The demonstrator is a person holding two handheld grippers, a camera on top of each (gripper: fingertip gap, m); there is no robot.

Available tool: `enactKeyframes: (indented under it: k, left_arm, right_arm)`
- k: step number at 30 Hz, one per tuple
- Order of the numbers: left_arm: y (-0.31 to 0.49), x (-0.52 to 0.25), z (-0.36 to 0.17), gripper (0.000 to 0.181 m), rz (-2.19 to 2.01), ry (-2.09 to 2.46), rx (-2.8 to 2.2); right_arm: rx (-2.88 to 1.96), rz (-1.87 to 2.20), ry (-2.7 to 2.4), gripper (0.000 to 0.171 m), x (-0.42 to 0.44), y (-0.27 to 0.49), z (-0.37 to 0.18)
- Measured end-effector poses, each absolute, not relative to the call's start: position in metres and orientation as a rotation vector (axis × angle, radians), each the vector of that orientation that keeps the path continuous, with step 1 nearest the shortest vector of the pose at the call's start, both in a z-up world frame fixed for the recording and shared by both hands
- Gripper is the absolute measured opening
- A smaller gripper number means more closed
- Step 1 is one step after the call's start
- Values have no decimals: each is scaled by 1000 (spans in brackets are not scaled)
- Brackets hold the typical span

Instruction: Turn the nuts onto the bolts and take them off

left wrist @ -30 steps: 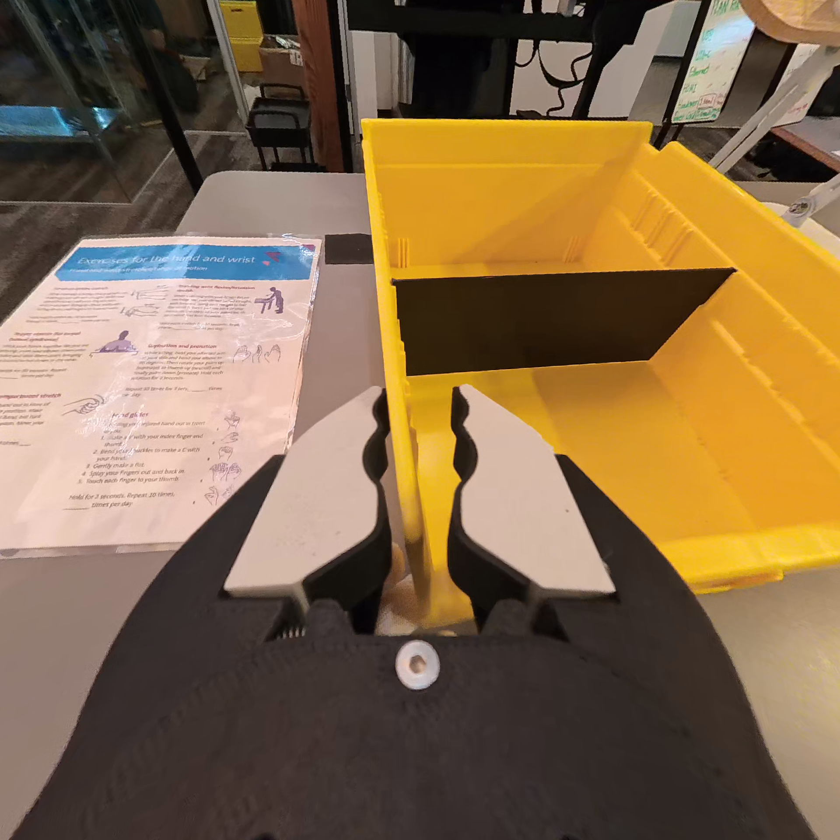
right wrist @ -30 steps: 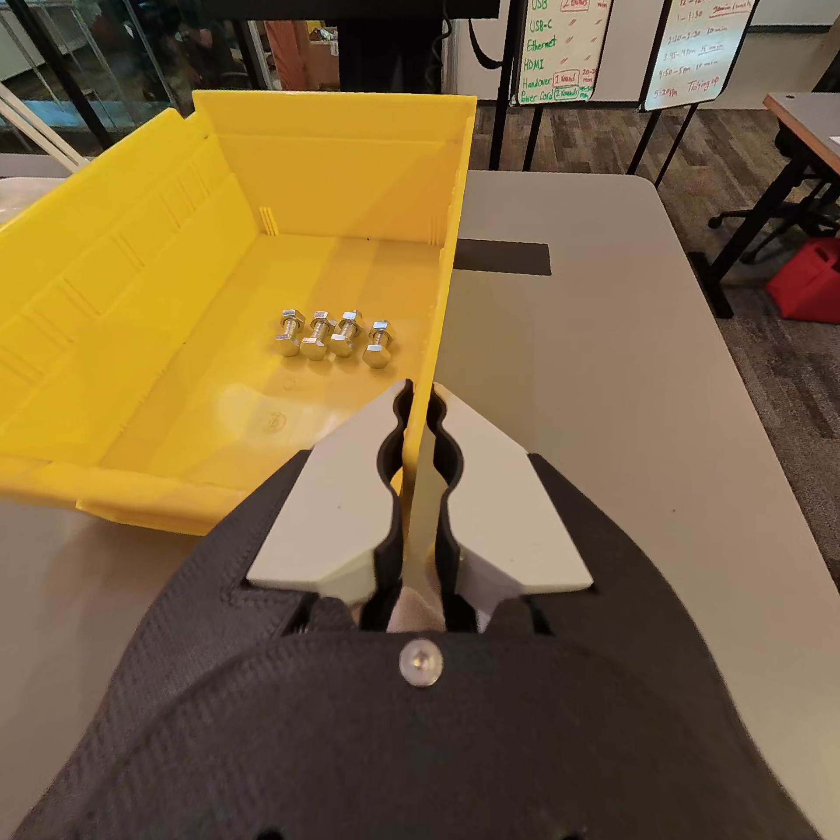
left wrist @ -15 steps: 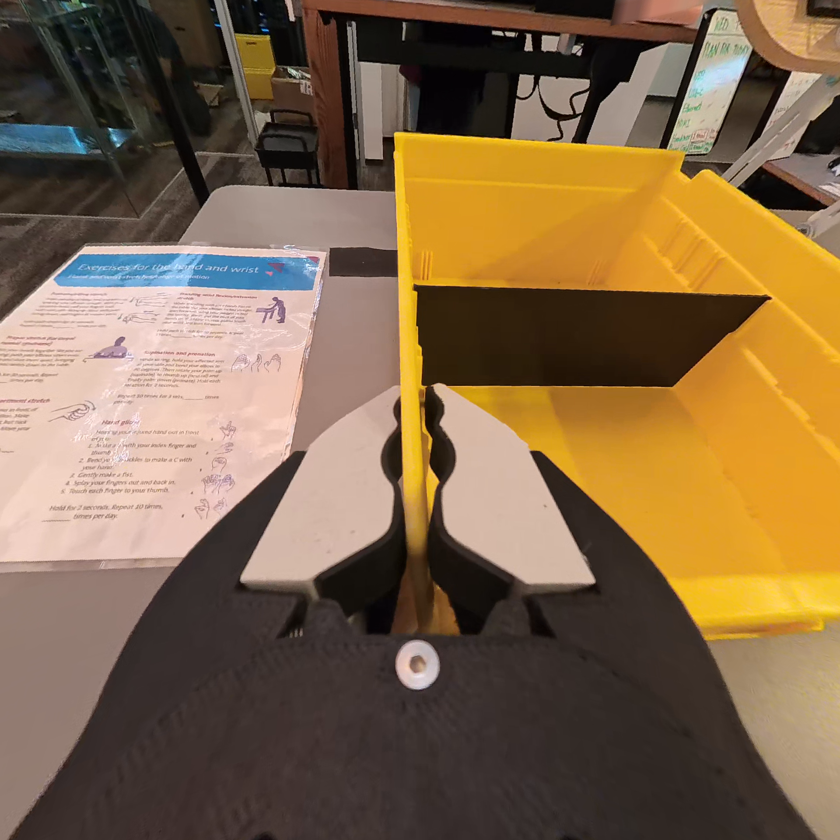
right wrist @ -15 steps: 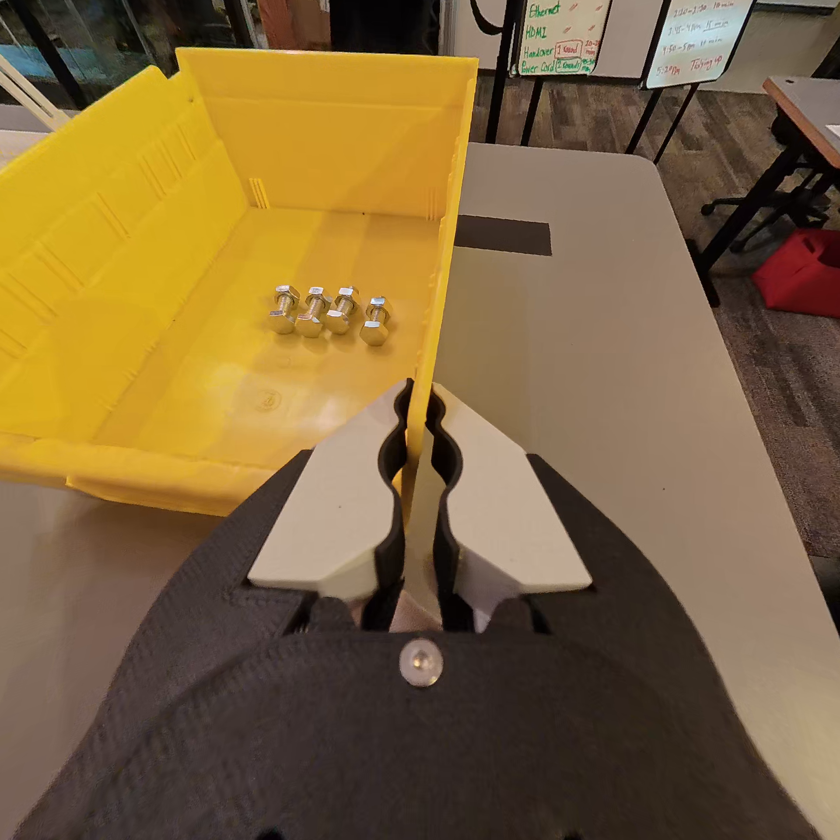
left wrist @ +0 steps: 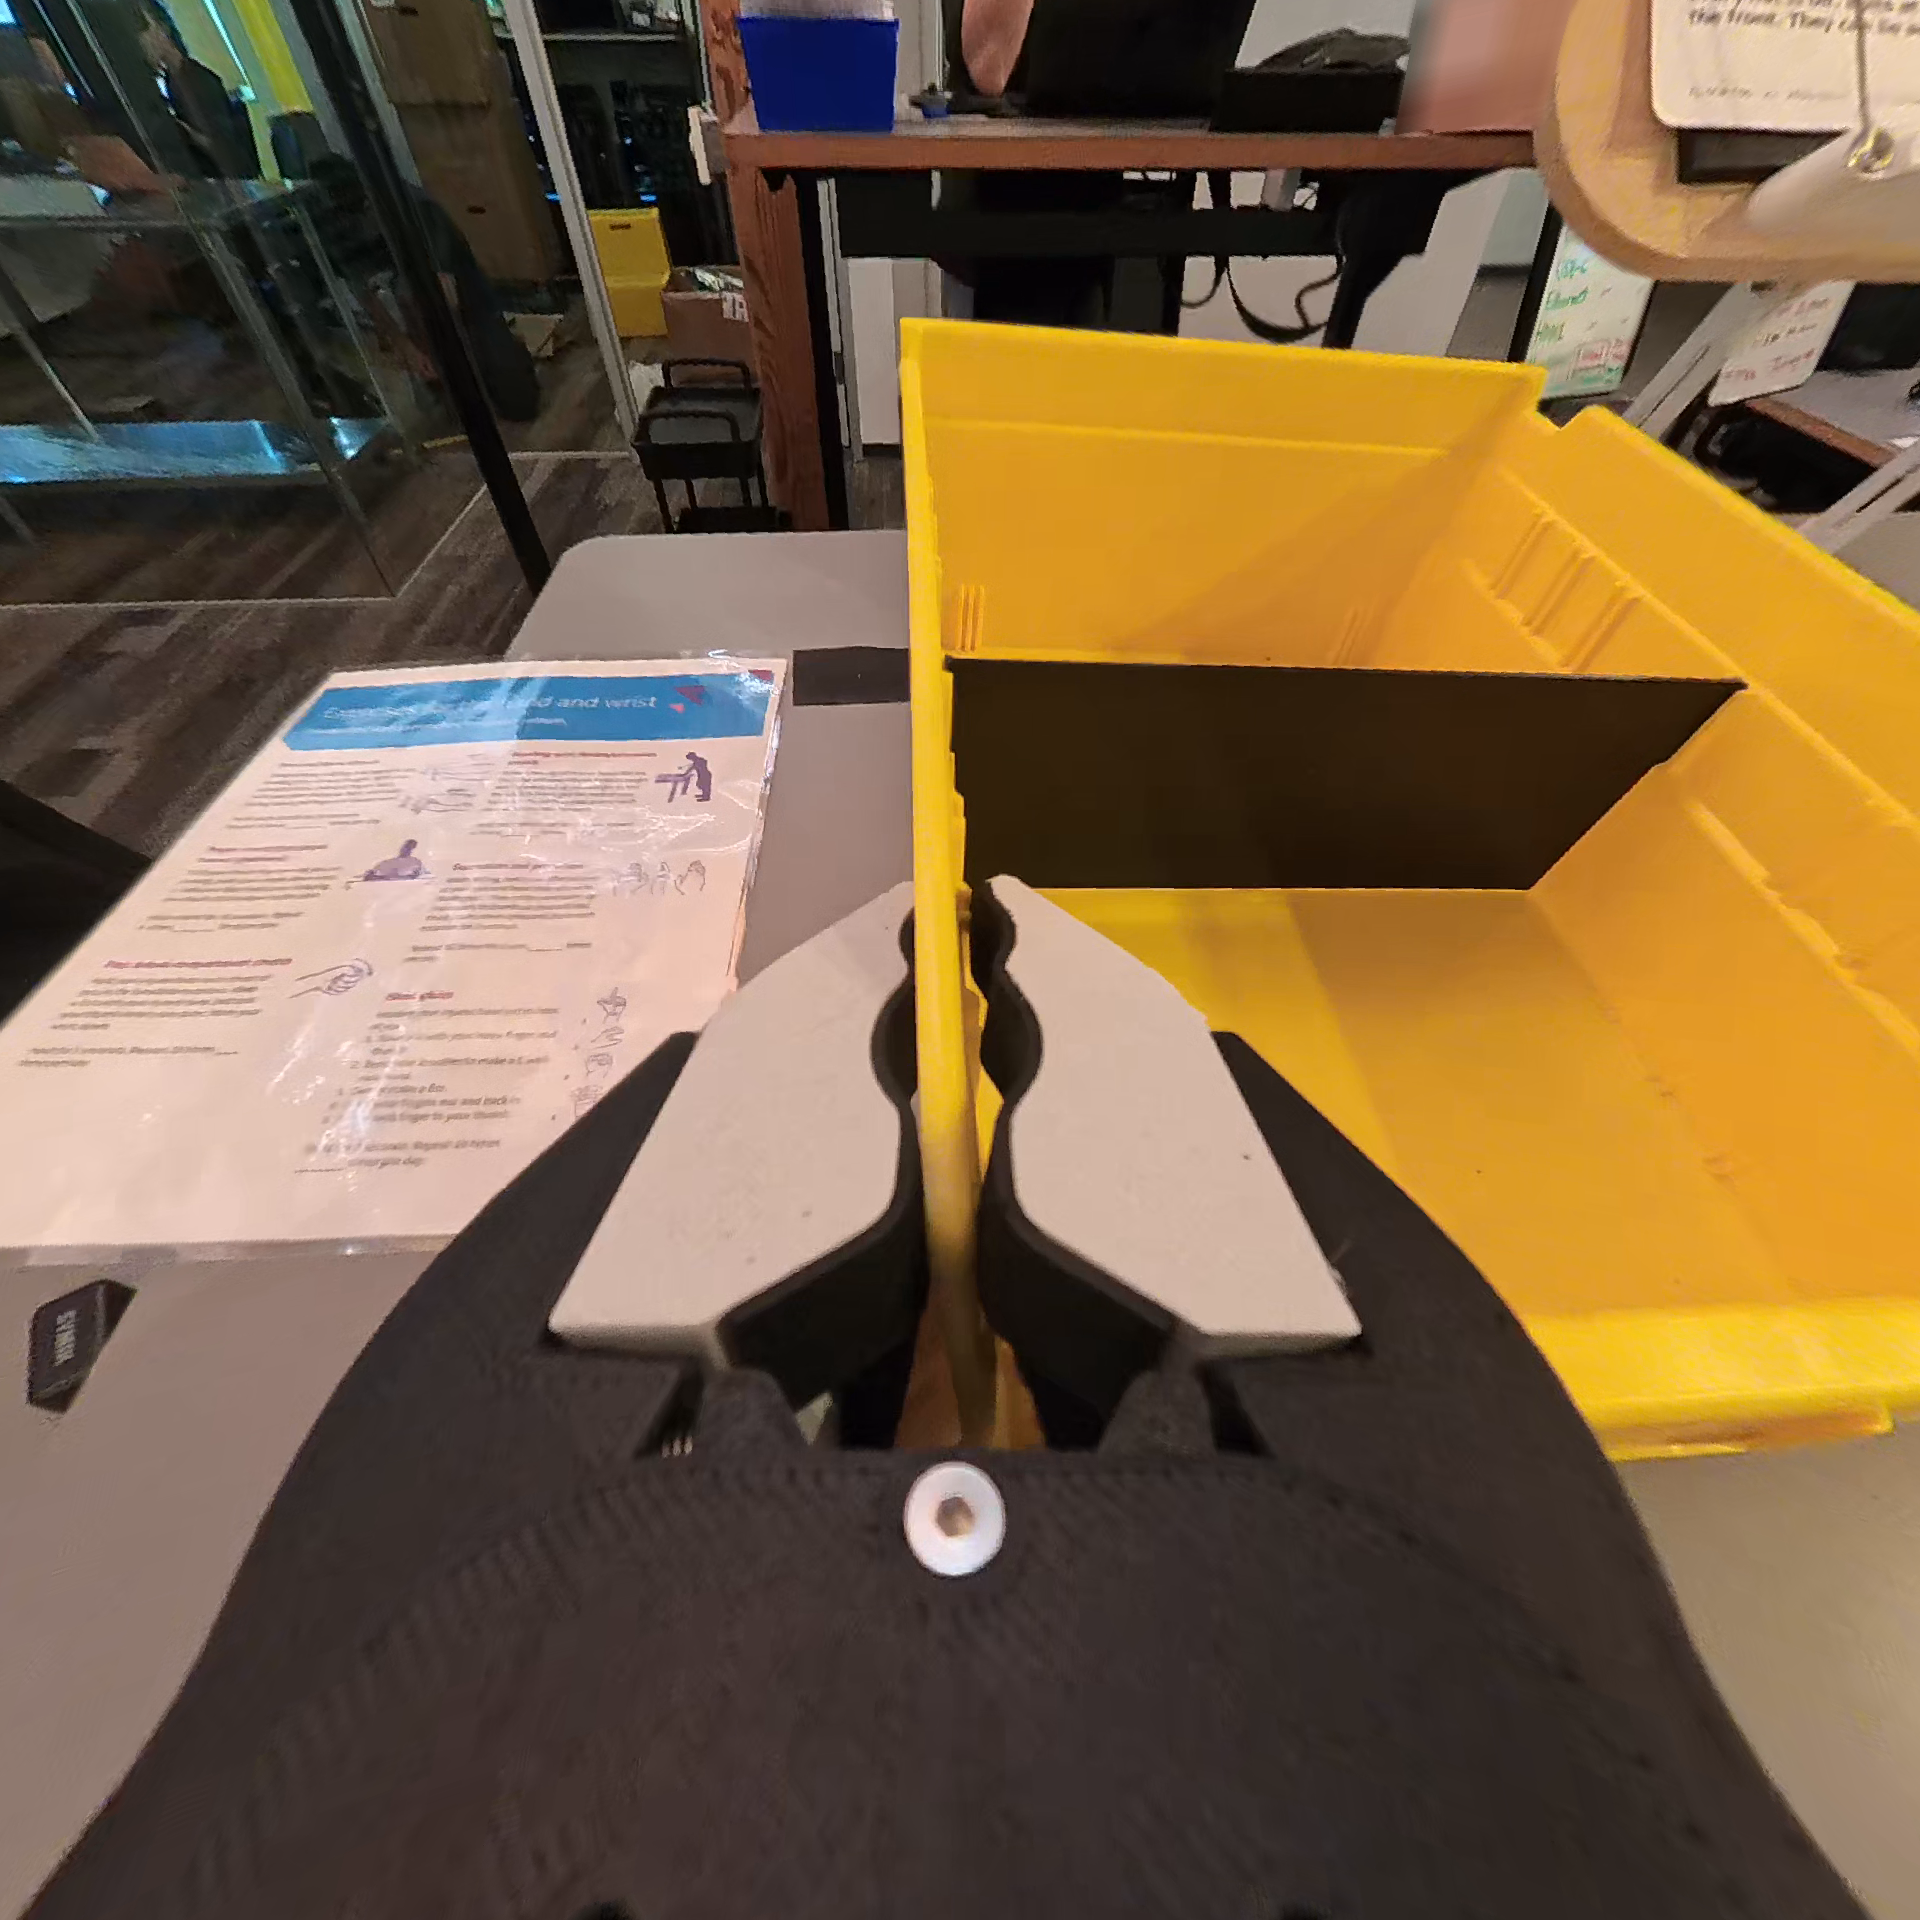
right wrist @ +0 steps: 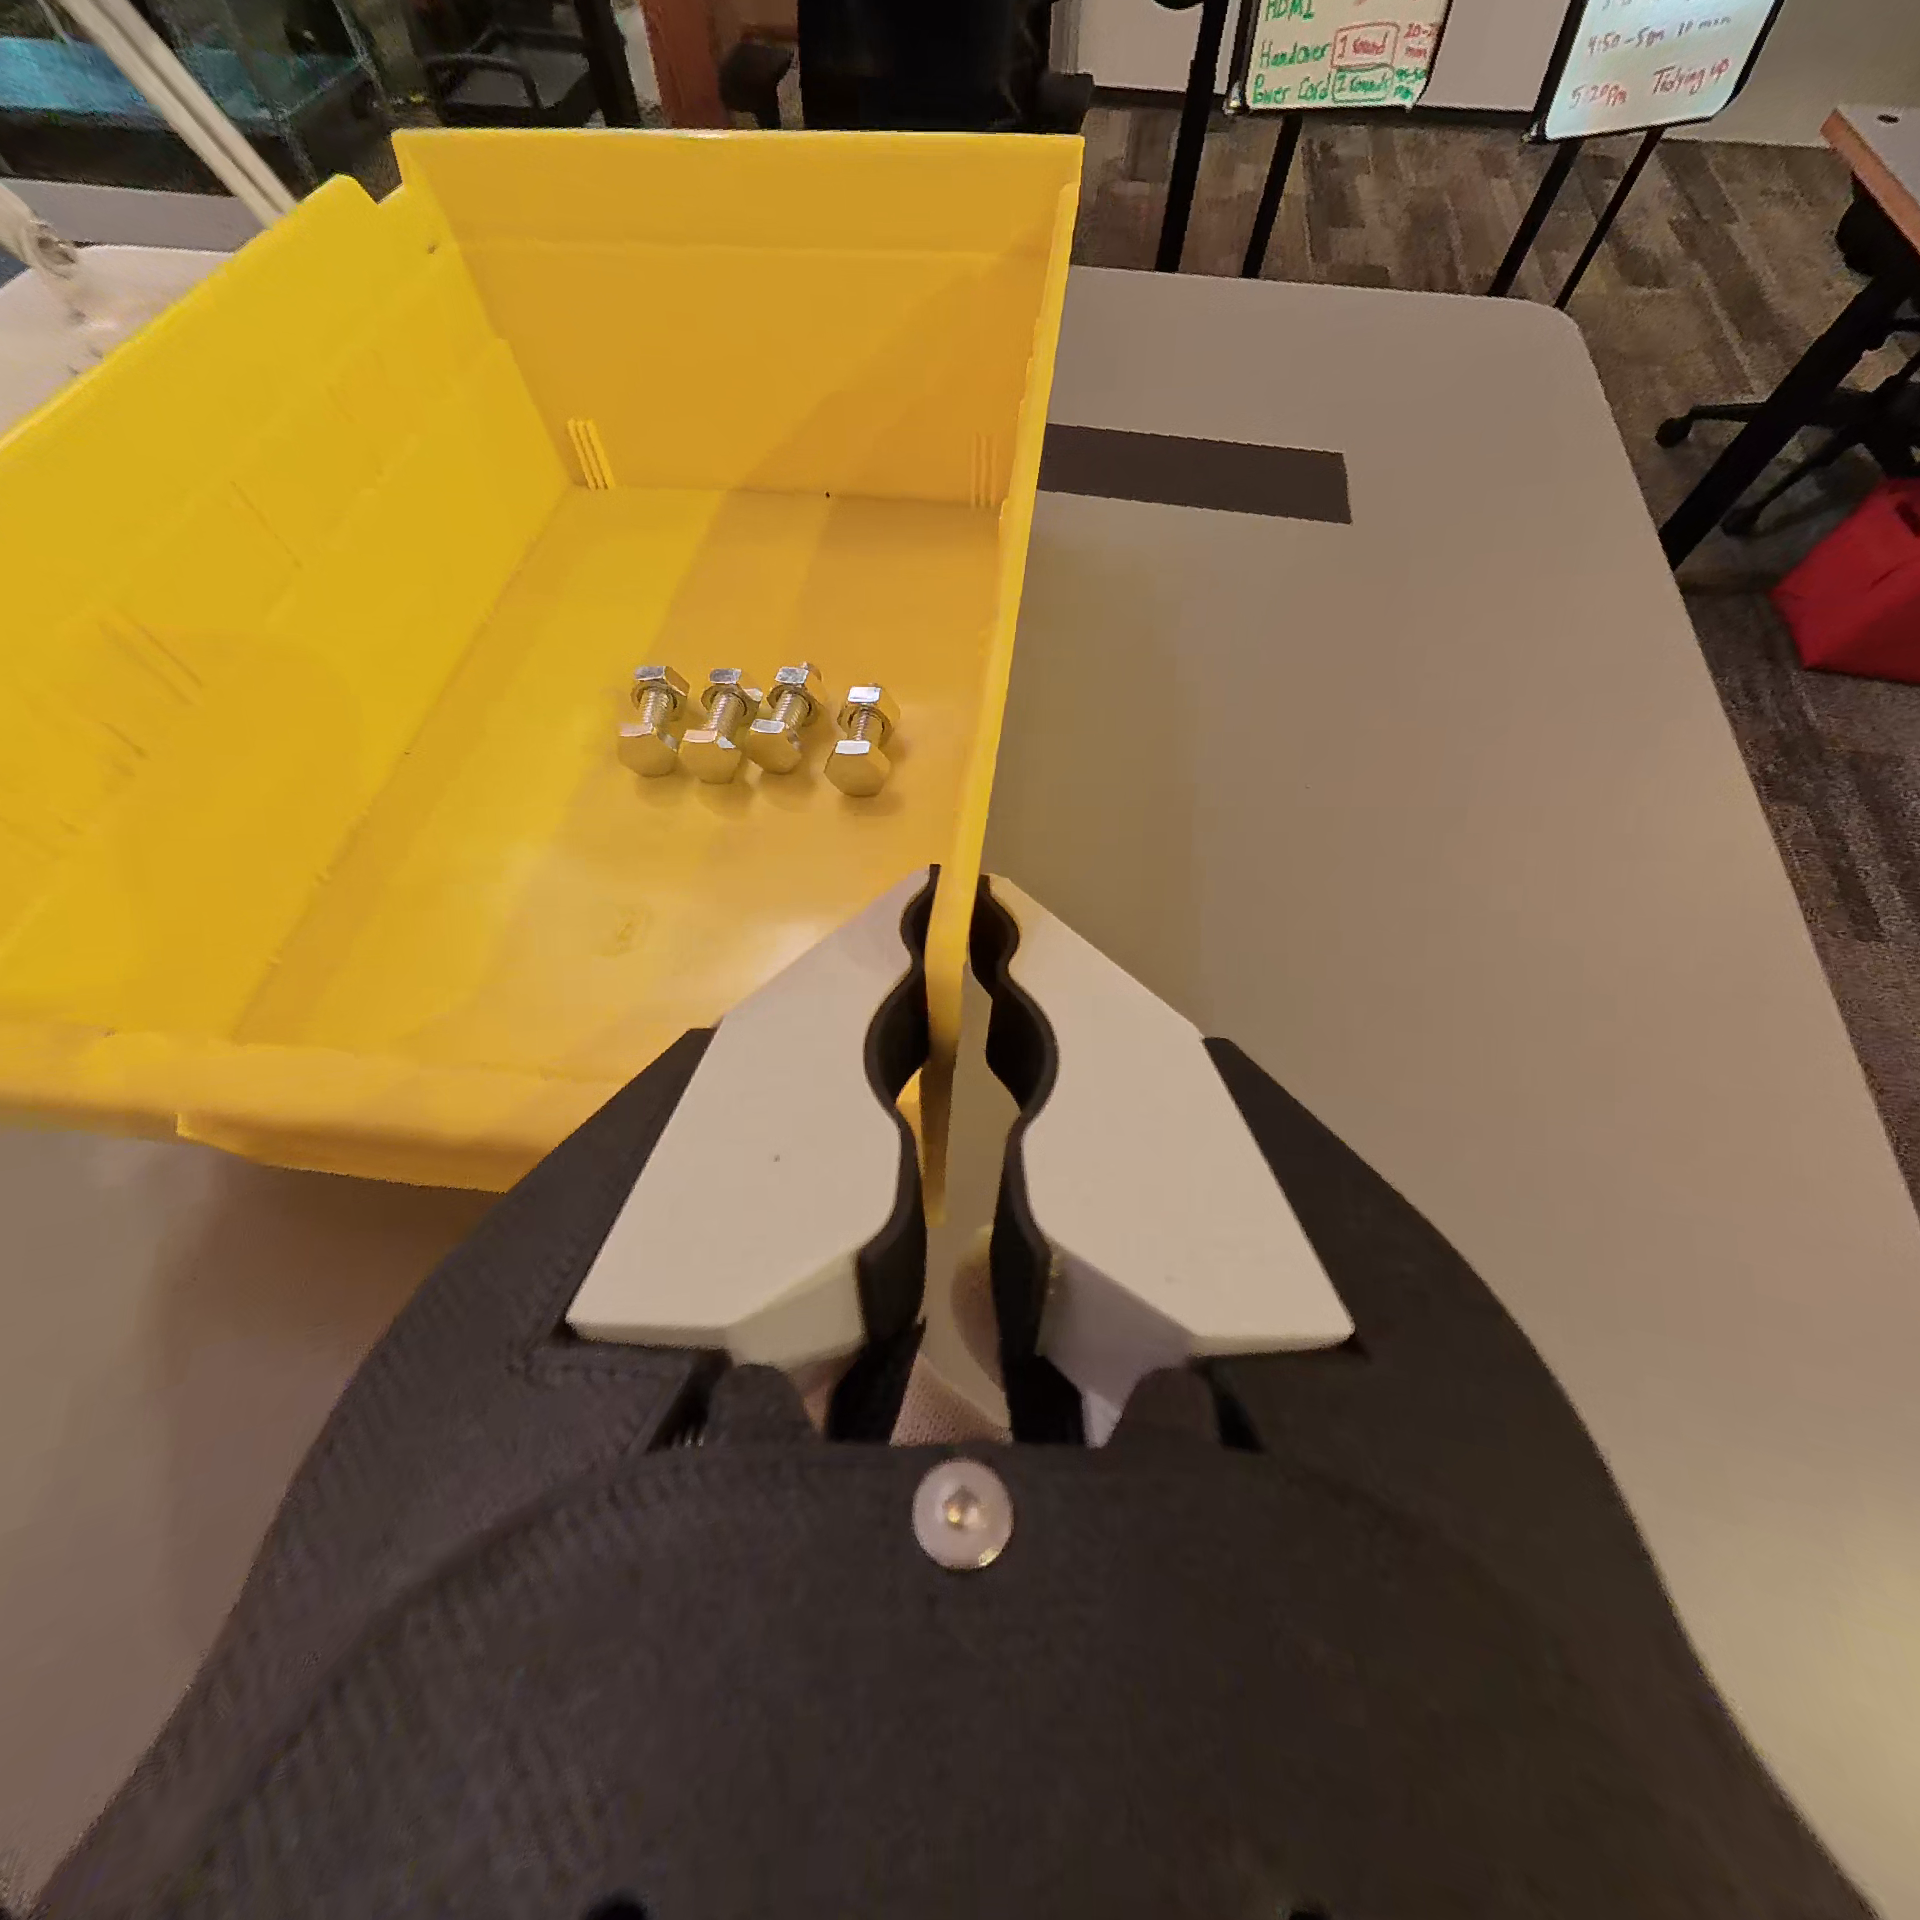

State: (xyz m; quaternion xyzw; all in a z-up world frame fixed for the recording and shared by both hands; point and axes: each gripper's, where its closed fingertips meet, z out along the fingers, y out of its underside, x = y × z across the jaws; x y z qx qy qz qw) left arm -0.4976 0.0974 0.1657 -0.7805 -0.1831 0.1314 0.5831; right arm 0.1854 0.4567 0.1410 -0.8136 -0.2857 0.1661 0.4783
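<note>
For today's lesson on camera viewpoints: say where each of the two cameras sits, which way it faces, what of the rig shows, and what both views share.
Left wrist view: behind the left gripper, facing along a yellow bin's left wall, jaws shut on it; black divider and laminated sheet visible.
Right wrist view: behind the right gripper, facing along a yellow bin's right wall, jaws shut on it; four bolts with nuts inside.
Shared: yellow bins, grey table.

A big yellow bin (left wrist: pixel 1195 520) sits on a gray table (right wrist: pixel 1403 831). A black wall (left wrist: pixel 1299 779) splits the bin inside. A shiny paper sheet (left wrist: pixel 416 935) with small drawings lies flat beside the bin. A black tape strip (right wrist: pixel 1195 483) is stuck on the table. A red bag (right wrist: pixel 1860 592) sits on the floor.
</note>
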Motion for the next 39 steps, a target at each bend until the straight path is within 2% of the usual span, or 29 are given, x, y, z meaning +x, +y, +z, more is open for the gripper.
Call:
enactKeyframes:
  k: [11,25,31,34,39]
  left_arm:
    - [62,-477,206,5,281,-462,-1670]
    - [12,-474,229,5,258,-491,-1513]
    - [0,-473,234,5,248,-495,-1471]
    - [-6,-473,235,5,247,-496,-1463]
    - [-11,-472,236,5,239,-500,-1454]
  right_arm:
    - [-1991,448,-804,1,146,397,145]
    - [-1971,575,-1021,6,40,314,128]
    - [-1847,689,-1204,49,-12,273,146]
    - [-1845,813,-1276,77,-16,267,165]
    - [-1889,942,-1066,81,-25,331,191]
